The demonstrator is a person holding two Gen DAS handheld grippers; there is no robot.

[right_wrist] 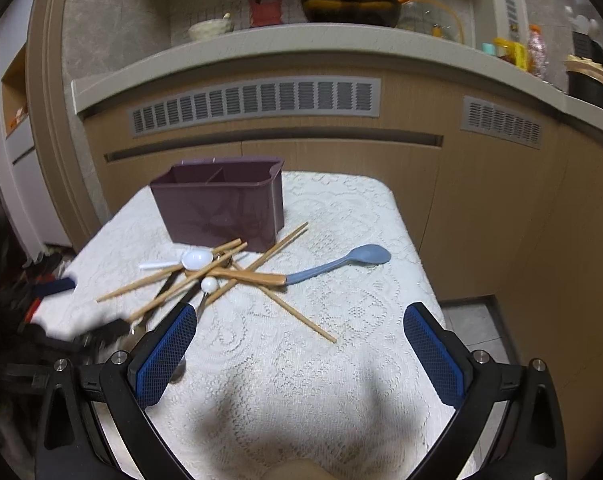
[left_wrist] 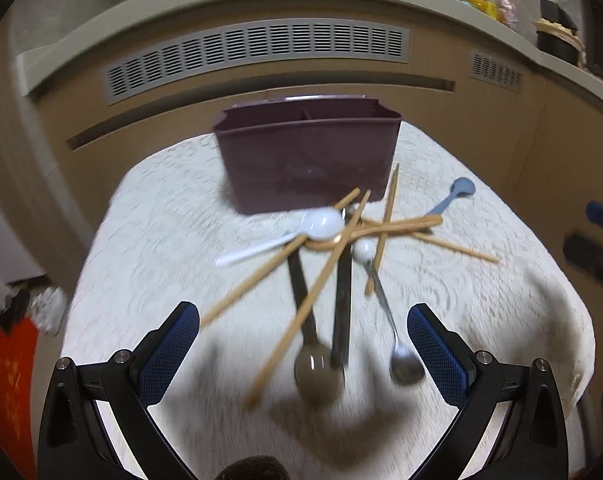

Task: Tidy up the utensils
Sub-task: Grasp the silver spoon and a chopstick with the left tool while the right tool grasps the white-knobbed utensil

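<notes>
A purple utensil caddy with inner dividers stands at the far side of the table; it also shows in the right wrist view. In front of it lies a tangled pile: wooden chopsticks, a white plastic spoon, two metal spoons, and a blue spoon with a wooden handle. My left gripper is open and empty above the metal spoons. My right gripper is open and empty, over the cloth near a loose chopstick.
The small table has a white lace cloth with drop-offs on all sides. Beige cabinets with vent grilles stand behind it, under a counter holding a pan and jars. Clutter lies on the floor at left.
</notes>
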